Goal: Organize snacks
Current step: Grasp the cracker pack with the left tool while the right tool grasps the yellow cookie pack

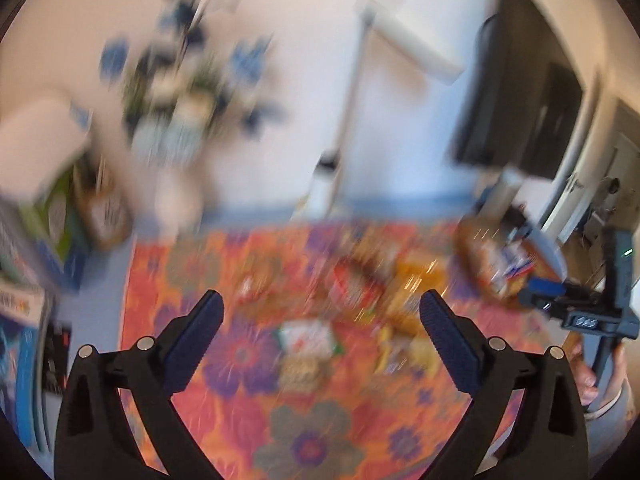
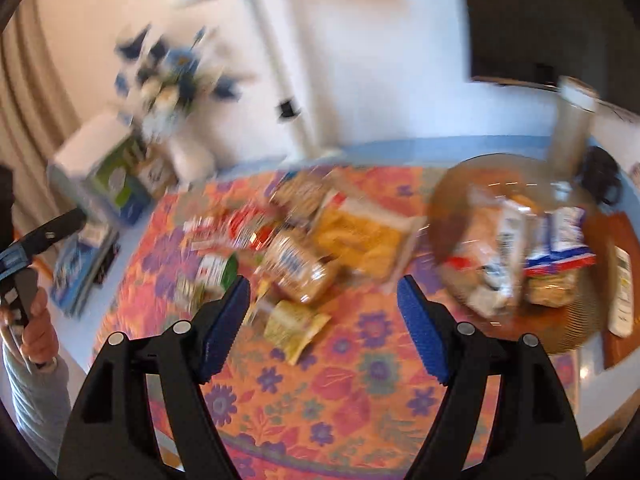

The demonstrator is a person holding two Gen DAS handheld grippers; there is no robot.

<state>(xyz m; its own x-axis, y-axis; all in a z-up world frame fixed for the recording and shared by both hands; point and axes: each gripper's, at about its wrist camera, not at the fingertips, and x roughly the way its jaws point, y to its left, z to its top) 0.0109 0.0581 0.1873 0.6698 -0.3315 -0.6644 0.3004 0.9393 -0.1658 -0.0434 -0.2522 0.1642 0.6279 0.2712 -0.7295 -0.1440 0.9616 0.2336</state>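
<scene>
— How are the hands held?
— Both tilt down over the floral cloth (image 2: 340,392). The left gripper (image 1: 322,322) gapes wide, nothing in it; the right gripper (image 2: 323,312) is released too, empty.
— And the snacks?
— Loose snack packets (image 2: 304,240) lie mid-frame above the right jaws; more sit in the bowl (image 2: 448,216) at right.

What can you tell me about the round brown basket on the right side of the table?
The round brown woven basket is shallow and wide, with a ribbed rim. It stands on the table's right side, its left edge over the orange flowered cloth. Several snack packets lie inside, white, blue and tan. Neither claw touches it. Blur hides finer detail.
</scene>
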